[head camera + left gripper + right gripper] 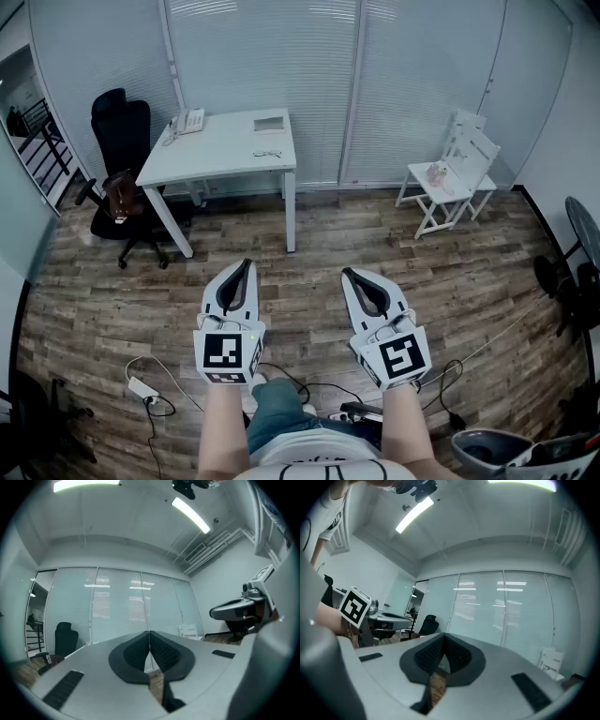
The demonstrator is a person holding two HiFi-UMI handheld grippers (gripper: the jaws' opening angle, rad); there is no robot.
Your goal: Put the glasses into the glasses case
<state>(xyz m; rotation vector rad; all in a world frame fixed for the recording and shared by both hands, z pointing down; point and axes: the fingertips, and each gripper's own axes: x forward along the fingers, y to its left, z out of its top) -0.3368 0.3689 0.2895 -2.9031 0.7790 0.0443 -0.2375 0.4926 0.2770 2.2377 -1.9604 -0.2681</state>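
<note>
Far ahead in the head view, a white table (202, 150) carries a pair of thin-framed glasses (266, 154) near its right edge and a pale, flat glasses case (268, 123) behind them. My left gripper (246, 263) and right gripper (347, 273) are held level side by side over the wooden floor, well short of the table. Each one's jaws meet at the tips with nothing between them, as the left gripper view (149, 632) and the right gripper view (444, 634) show. Neither gripper view shows the glasses or the case.
A desk telephone (190, 120) sits at the table's back left. A black office chair (122, 141) with a brown bag (119, 194) stands to its left. White small chairs (459, 169) stand at the right, a fan (581, 253) at the far right. A power strip (142, 387) and cables lie near my feet.
</note>
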